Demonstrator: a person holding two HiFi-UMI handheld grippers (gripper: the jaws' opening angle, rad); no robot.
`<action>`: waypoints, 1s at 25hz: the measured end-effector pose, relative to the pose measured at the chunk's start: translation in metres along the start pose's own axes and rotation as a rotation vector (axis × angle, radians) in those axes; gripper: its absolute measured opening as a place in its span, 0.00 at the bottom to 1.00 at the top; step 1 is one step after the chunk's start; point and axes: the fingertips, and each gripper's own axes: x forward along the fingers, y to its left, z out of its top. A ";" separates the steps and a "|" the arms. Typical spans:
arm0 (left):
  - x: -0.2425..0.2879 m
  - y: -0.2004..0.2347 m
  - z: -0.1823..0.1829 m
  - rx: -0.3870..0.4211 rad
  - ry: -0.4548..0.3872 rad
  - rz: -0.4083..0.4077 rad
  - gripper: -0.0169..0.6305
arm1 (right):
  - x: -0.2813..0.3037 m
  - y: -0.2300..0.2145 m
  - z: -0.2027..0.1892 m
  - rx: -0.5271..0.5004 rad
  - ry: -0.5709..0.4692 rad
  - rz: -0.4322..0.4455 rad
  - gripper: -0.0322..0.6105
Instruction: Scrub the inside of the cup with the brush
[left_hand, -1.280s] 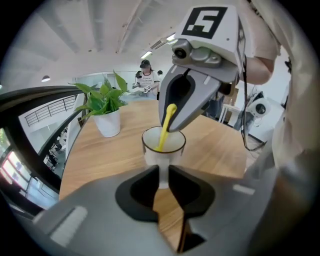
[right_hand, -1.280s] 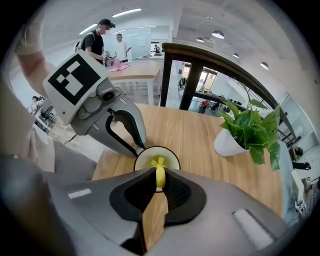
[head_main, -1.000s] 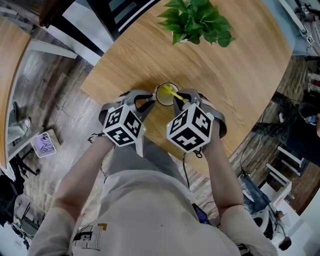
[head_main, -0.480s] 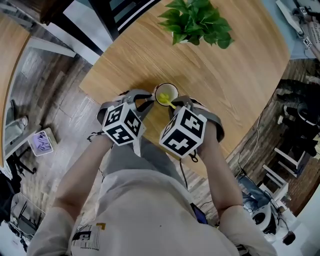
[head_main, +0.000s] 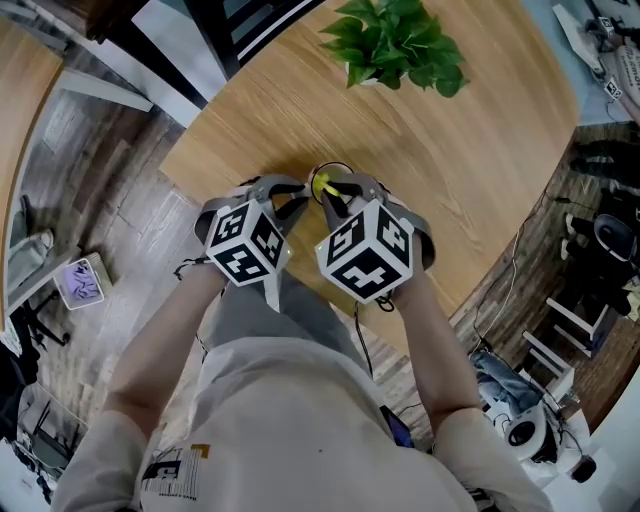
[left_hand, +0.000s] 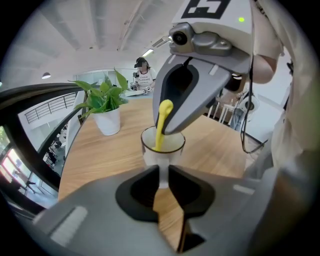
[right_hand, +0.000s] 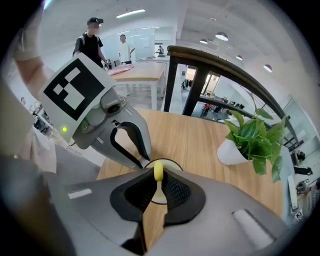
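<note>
A clear cup (left_hand: 162, 146) with a dark rim stands near the round wooden table's front edge (head_main: 262, 105). In the head view the cup (head_main: 322, 180) is mostly hidden by the two grippers. My left gripper (left_hand: 163, 173) is shut on the cup's white handle (left_hand: 163, 176), level with the cup. My right gripper (right_hand: 158, 181) is just above the cup and shut on the yellow brush (right_hand: 158, 172). The brush (left_hand: 161, 125) reaches steeply down into the cup; its head is hidden inside. In the head view the left gripper (head_main: 298, 204) and right gripper (head_main: 338, 198) nearly touch over the cup.
A green plant in a white pot (head_main: 396, 42) stands at the far side of the table, well behind the cup. The table's near edge lies just below the grippers, by the person's lap. People stand far off in the room (right_hand: 92, 42).
My right gripper has moved left and over the cup, bringing the brush steeper and deeper into it. The cup's opening is now mostly covered. The left gripper has held still.
</note>
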 end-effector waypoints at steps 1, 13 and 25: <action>0.000 0.000 0.000 -0.001 0.002 -0.001 0.11 | -0.001 -0.003 0.000 -0.003 -0.011 -0.022 0.10; 0.000 -0.003 -0.001 -0.030 0.039 -0.004 0.10 | -0.023 -0.013 -0.033 -0.007 0.094 -0.134 0.10; 0.003 -0.009 0.001 -0.013 0.061 -0.001 0.10 | -0.019 0.026 -0.032 0.057 0.082 -0.033 0.10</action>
